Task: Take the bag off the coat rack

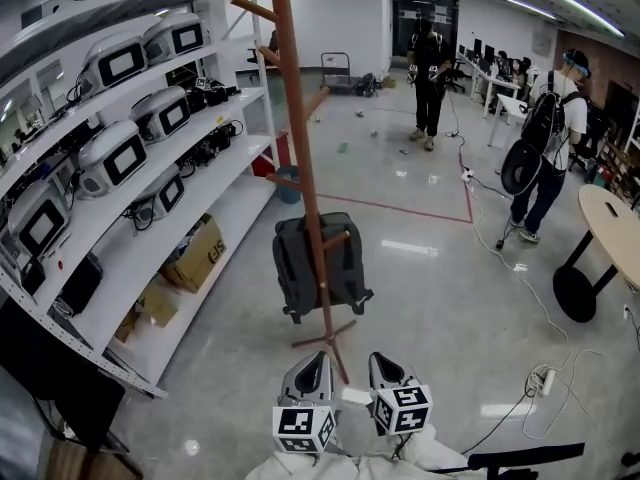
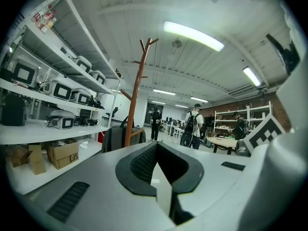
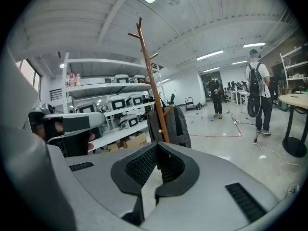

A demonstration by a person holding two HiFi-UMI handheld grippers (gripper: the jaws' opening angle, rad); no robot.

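Left gripper (image 1: pixel 312 364): fingers (image 2: pixel 139 165) closed together, nothing between them. Right gripper (image 1: pixel 386 364): fingers (image 3: pixel 142 167) likewise drawn narrow, pads meeting, empty. In the head view both grippers sit side by side at 6 o'clock, clear of all objects.

The foot of the coat rack (image 1: pixel 299 118) appears between the two gripper tips in the head view; contact cannot be confirmed. The rack's brown pole stands upright on the floor (image 1: pixel 430 288).

The bag (image 1: pixel 295 263), a dark grey backpack, hangs on a low peg of the rack at 12 o'clock from the grippers, apart from both, its base off the floor.

White shelving (image 1: pixel 215 203) with boxed equipment runs from 9 to 11 o'clock. Two persons stand at 1 o'clock, and a round counter (image 1: pixel 612 218) lies at 3 o'clock.
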